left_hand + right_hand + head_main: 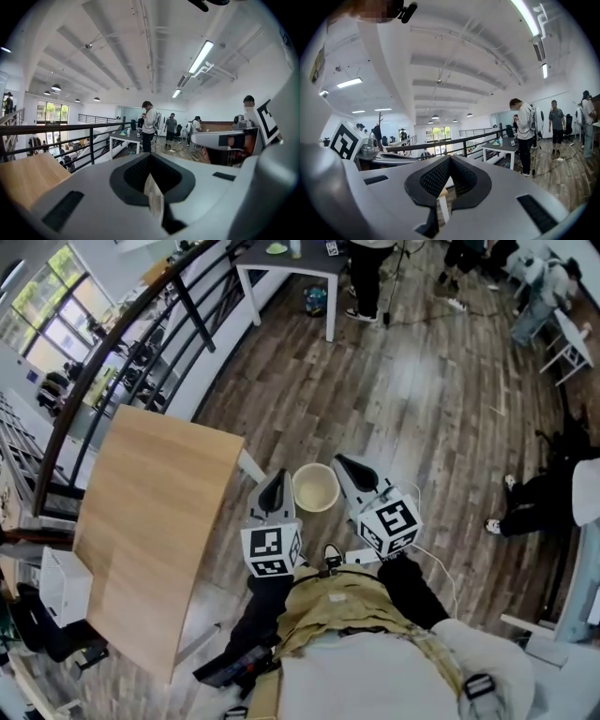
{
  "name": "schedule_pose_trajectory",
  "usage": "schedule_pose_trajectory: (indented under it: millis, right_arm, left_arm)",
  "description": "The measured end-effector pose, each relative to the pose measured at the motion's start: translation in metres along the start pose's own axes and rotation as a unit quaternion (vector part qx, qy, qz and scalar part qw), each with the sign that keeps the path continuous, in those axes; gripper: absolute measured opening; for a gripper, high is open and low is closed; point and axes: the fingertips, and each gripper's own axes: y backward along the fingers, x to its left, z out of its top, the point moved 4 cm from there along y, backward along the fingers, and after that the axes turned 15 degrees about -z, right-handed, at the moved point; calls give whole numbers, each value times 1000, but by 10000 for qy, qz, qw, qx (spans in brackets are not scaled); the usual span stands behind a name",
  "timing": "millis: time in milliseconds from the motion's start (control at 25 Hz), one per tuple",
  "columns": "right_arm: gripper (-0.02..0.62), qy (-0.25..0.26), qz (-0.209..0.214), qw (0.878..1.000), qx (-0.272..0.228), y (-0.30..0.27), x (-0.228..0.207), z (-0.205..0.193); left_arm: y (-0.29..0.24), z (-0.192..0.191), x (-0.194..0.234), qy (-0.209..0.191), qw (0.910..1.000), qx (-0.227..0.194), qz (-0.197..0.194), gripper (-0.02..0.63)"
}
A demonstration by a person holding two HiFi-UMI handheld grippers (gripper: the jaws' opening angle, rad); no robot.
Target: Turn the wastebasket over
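The left gripper point(275, 491) and right gripper point(348, 468) are clamped on opposite rim edges of the wastebasket point(316, 489), which appears light, thin-walled and likely to flex under uneven grip.

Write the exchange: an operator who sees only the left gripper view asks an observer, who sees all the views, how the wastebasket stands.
Operator: Which way up is the wastebasket?
Observer: Upright. The wastebasket shows its open mouth to the head view.
Operator: What is the right gripper doing?
Observer: The right gripper is at the right rim, and its fingers pinch a thin pale strip, seemingly that rim.
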Motion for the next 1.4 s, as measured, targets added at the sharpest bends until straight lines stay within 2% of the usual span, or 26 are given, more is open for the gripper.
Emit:
schedule_pose_trajectory:
  millis: [360,560,1400]
  right_arm:
    - [21,58,-25,9984,-565,1,7,40]
    - [21,105,34,9973,-720,-3,15,55]
    - [20,206,180,9961,-834,-8,32,60]
  left_arm:
    - [-3,39,-5,-310,9988,-387,-1,2]
    - [0,50,0,-331,9983,-459,127,2]
    - [4,53,5,-303,9980,-519,185,2]
